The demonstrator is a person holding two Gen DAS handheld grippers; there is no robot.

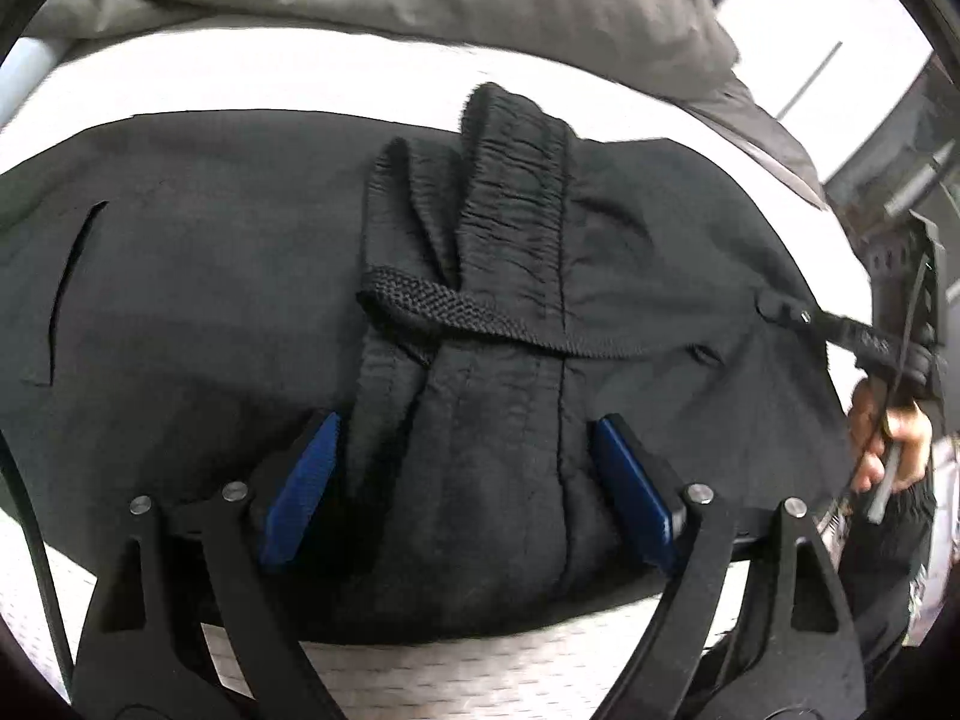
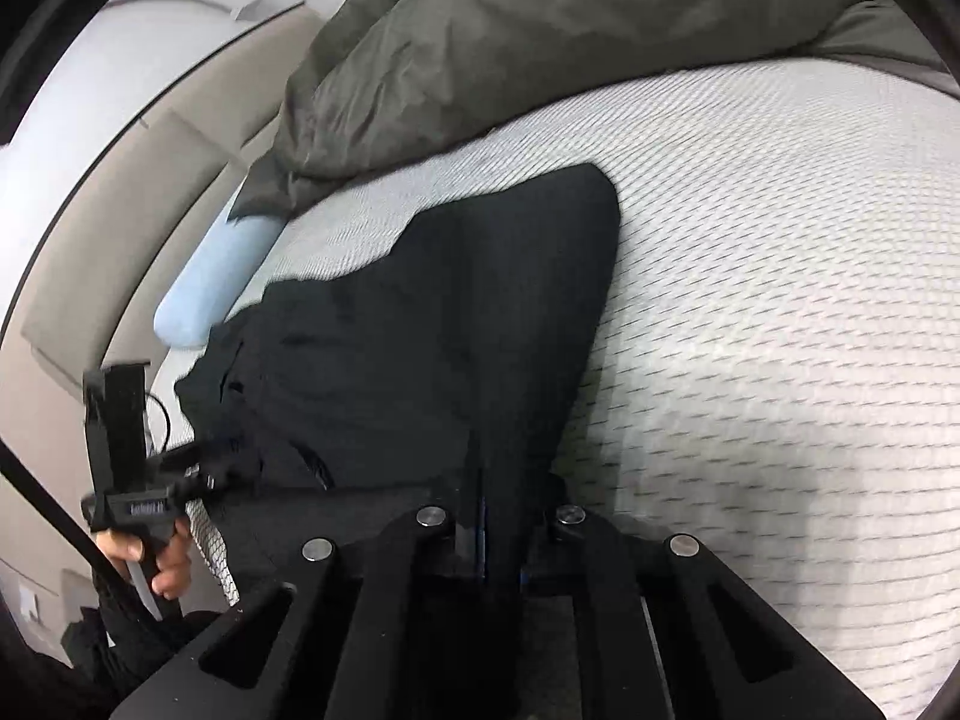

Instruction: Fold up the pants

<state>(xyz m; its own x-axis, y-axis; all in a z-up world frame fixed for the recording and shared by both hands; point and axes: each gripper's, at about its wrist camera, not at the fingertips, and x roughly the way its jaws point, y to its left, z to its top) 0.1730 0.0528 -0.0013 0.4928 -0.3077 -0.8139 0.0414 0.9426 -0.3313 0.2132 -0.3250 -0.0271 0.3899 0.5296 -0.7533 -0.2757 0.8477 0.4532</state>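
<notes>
Black pants [image 1: 210, 300] lie spread on a white mattress [image 2: 780, 300]. Their elastic waistband [image 1: 516, 180] is bunched up, with a black drawstring [image 1: 456, 306] lying across it. My left gripper [image 1: 463, 423] is open; its blue pads [image 1: 306, 480] stand on either side of the raised waistband fold. In the right wrist view the pants [image 2: 420, 330] taper into my right gripper [image 2: 480, 510], which is shut on their near edge. The left wrist view shows the right gripper [image 1: 780, 309] at the pants' right edge, held by a hand [image 1: 888, 438].
A grey duvet [image 2: 540, 30] is heaped at the far side of the mattress. A light blue roll [image 2: 210, 282] lies along the mattress's left edge beside a beige wall. White mattress shows to the right of the pants.
</notes>
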